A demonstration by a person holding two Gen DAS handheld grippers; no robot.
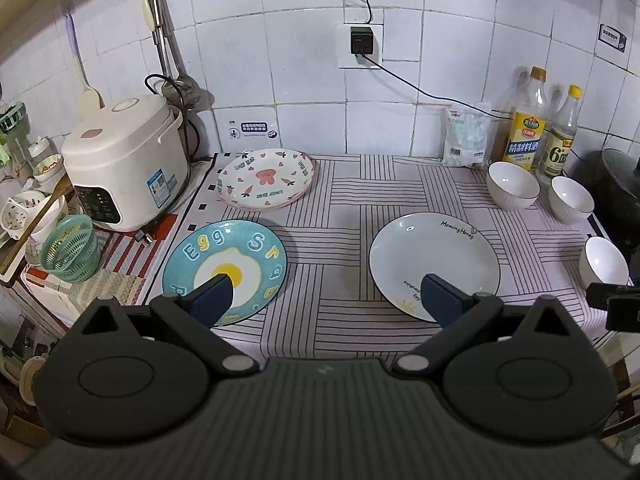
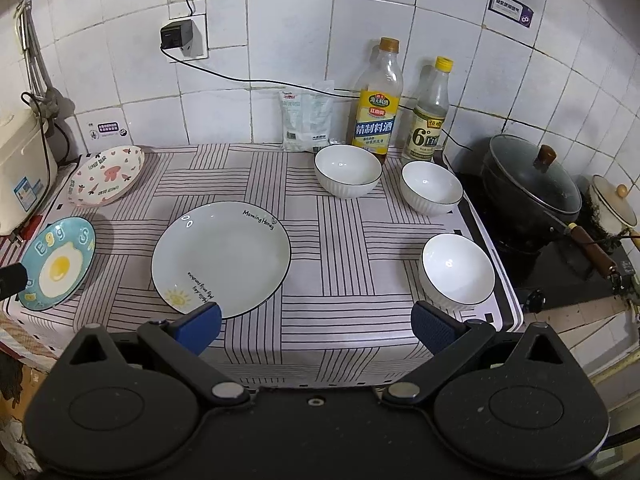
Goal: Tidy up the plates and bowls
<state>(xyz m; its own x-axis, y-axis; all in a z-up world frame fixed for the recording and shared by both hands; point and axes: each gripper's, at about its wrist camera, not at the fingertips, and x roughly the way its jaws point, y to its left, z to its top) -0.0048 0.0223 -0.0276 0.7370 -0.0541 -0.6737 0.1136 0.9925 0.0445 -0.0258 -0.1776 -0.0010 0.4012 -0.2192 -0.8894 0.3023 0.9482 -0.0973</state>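
Left wrist view: left gripper (image 1: 326, 298) held above the front edge of the striped cloth (image 1: 340, 200), jaws wide apart, nothing between them. Blue pads overlap the blue egg plate (image 1: 240, 248) on one side and the white "Morning Honey" plate (image 1: 432, 256) on the other, no contact visible. Pink rabbit plates (image 1: 265, 178), looks like a stack of two, at back left, near the rice cooker (image 1: 124, 164). Green mesh basket (image 1: 72, 254) in front of the cooker, off the cloth.

Right wrist view: right gripper (image 2: 316, 328) also spread open, empty, hovering over the front of the cloth. Left pad just at the near rim of the white plate (image 2: 221, 258); right pad just below the nearest white bowl (image 2: 457, 270). Touching or not: cannot tell. Two more white bowls further back, one (image 2: 347, 174) in front of the cooking wine bottle (image 2: 376, 100), one (image 2: 431, 186) in front of the vinegar bottle (image 2: 428, 112). All three bowls upright, apart from each other, none stacked. White packet (image 2: 306, 120) leaning on the tiled wall (image 2: 280, 40) behind. Black lidded pot (image 2: 528, 188) on the stove at right, off the cloth. Egg plate (image 2: 56, 264) at far left edge, rabbit plates (image 2: 106, 176) behind it.

Plates all separate on the cloth: egg front left, white centre, rabbit back left.
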